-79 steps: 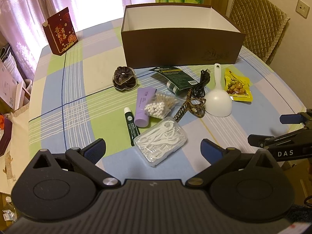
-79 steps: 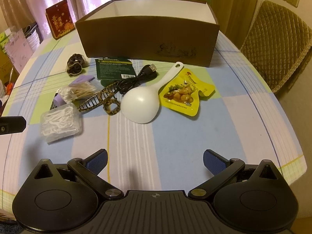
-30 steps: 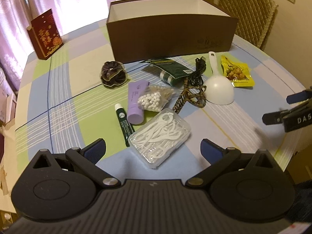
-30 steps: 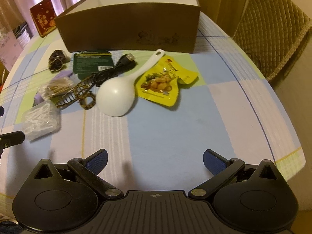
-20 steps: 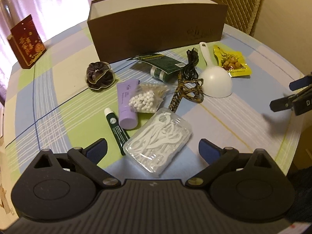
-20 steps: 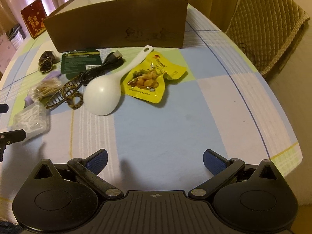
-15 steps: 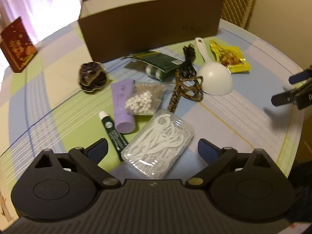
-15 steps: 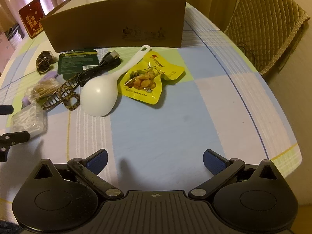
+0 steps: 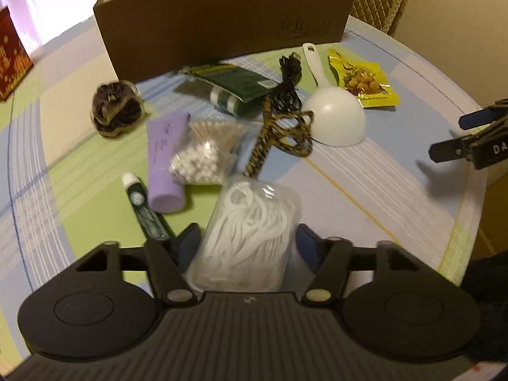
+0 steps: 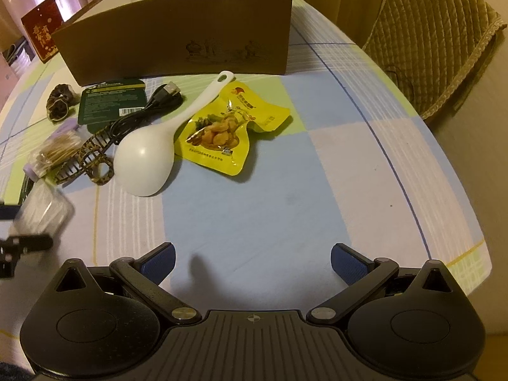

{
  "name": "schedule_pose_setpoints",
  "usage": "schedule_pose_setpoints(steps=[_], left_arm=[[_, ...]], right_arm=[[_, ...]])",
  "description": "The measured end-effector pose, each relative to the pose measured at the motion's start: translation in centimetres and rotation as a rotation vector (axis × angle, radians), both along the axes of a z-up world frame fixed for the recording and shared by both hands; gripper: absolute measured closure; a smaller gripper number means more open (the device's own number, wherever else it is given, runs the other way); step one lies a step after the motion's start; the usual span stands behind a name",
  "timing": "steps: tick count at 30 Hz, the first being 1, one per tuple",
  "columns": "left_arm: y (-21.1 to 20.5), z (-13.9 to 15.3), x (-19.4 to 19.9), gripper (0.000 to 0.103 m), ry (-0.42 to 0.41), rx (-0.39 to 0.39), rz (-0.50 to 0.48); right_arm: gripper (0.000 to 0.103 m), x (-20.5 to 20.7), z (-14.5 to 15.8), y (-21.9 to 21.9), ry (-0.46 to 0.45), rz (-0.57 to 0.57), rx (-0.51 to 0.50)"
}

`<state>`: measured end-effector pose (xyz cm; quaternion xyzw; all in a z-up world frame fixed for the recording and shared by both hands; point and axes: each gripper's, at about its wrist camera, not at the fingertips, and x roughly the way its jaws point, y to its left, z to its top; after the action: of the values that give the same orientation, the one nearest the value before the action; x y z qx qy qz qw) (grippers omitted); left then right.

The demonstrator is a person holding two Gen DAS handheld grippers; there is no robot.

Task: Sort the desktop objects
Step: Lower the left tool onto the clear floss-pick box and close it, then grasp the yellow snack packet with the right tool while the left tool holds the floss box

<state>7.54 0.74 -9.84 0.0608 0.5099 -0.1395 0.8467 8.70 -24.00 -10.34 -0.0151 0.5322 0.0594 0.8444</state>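
My left gripper (image 9: 247, 241) is shut on a clear plastic box of white floss picks (image 9: 250, 231), which fills the gap between its fingers; the box also shows in the right wrist view (image 10: 41, 212). Beyond it lie a purple tube (image 9: 163, 162), a green tube (image 9: 144, 209), a bag of cotton swabs (image 9: 203, 152), a leopard hair clip (image 9: 282, 136), a white spoon (image 9: 333, 117), a black cable (image 9: 287, 85), a green packet (image 9: 235, 82), a dark scrunchie (image 9: 116, 111) and a yellow snack pouch (image 10: 225, 130). My right gripper (image 10: 252, 262) is open and empty above bare cloth.
A large brown open box (image 9: 222, 16) stands at the back of the checked tablecloth (image 10: 285, 197). A red box (image 10: 43, 36) stands at the far left. A quilted chair (image 10: 428, 38) is off the table's right edge.
My left gripper moved forward and down over the floss pick box and closed on it. My right gripper crept forward a little and stayed open.
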Motion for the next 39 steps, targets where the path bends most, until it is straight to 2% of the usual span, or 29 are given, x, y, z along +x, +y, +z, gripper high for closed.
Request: schedule_pose_setpoints(steps=[4, 8, 17, 18, 20, 24, 27, 34, 35, 36, 39], left_arm=[[-0.8, -0.1, -0.9, 0.05, 0.032, -0.028, 0.027], [-1.3, 0.0, -0.8, 0.05, 0.037, -0.043, 0.069], [-2.0, -0.2, 0.4, 0.05, 0.033, -0.027, 0.16], [-2.1, -0.2, 0.4, 0.05, 0.033, -0.025, 0.17], [-2.2, -0.2, 0.4, 0.05, 0.035, -0.025, 0.188], [-2.3, -0.2, 0.5, 0.05, 0.037, -0.023, 0.23], [-2.5, -0.2, 0.6, 0.049, 0.039, -0.015, 0.259], [-2.8, -0.3, 0.7, 0.05, 0.04, -0.004, 0.309], [-2.9, -0.3, 0.8, 0.05, 0.039, -0.003, 0.315], [-2.9, -0.3, 0.7, 0.05, 0.038, -0.001, 0.32], [-3.2, -0.3, 0.7, 0.05, 0.035, 0.01, 0.326]], right_arm=[[0.002, 0.4, -0.1, -0.4, -0.004, 0.006, 0.016], [0.002, 1.1, 0.2, -1.2, -0.025, -0.002, 0.093], [0.002, 3.8, 0.0, -4.7, -0.081, -0.063, 0.454], [0.007, 4.2, -0.2, -5.0, -0.082, -0.065, 0.489], [0.024, 4.9, -0.5, -5.5, -0.084, -0.067, 0.55], [0.037, 6.9, -1.8, -6.6, -0.048, -0.115, 0.672], [0.051, 8.2, -2.7, -7.2, -0.013, -0.143, 0.713], [0.069, 10.6, -4.1, -7.7, 0.015, -0.17, 0.797], [0.082, 11.0, -4.2, -7.6, 0.022, -0.165, 0.788], [0.087, 11.2, -4.5, -7.6, 0.028, -0.164, 0.782], [0.088, 11.4, -4.8, -7.9, 0.036, -0.162, 0.799]])
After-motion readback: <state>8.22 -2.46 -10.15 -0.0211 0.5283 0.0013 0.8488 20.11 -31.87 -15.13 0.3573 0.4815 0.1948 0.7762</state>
